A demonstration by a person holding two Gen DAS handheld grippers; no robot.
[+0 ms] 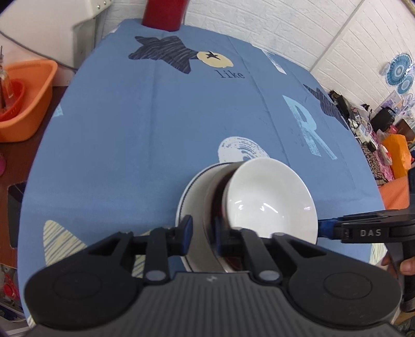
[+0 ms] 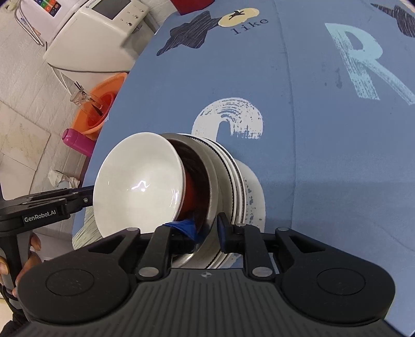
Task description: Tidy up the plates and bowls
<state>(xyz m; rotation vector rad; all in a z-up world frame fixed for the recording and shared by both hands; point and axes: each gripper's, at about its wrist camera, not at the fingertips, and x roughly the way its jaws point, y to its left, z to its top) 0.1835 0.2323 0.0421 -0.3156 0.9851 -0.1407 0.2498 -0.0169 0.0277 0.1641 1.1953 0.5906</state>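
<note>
A stack of dishes is seen side-on above the blue printed tablecloth (image 1: pixel 155 124). A white bowl (image 1: pixel 269 197) nests in a red bowl (image 2: pixel 192 197), inside a steel plate (image 2: pixel 210 186), over white dark-rimmed plates (image 1: pixel 193 197). My left gripper (image 1: pixel 203 234) is shut on the stack's rim, one finger outside the white plates and one inside the steel plate. My right gripper (image 2: pixel 208 230) clamps the opposite rim the same way. Each gripper shows in the other's view, the right gripper (image 1: pixel 329 229) and the left gripper (image 2: pixel 77 197). I cannot tell whether the stack touches the cloth.
An orange basin (image 1: pixel 28 103) holding a red basket and a glass bottle sits left of the table. A red object (image 1: pixel 164 13) stands at the far edge, near a white appliance (image 2: pixel 98 33). A pink bottle (image 2: pixel 76 141) lies below; cluttered shelves (image 1: pixel 376 134) are at the right.
</note>
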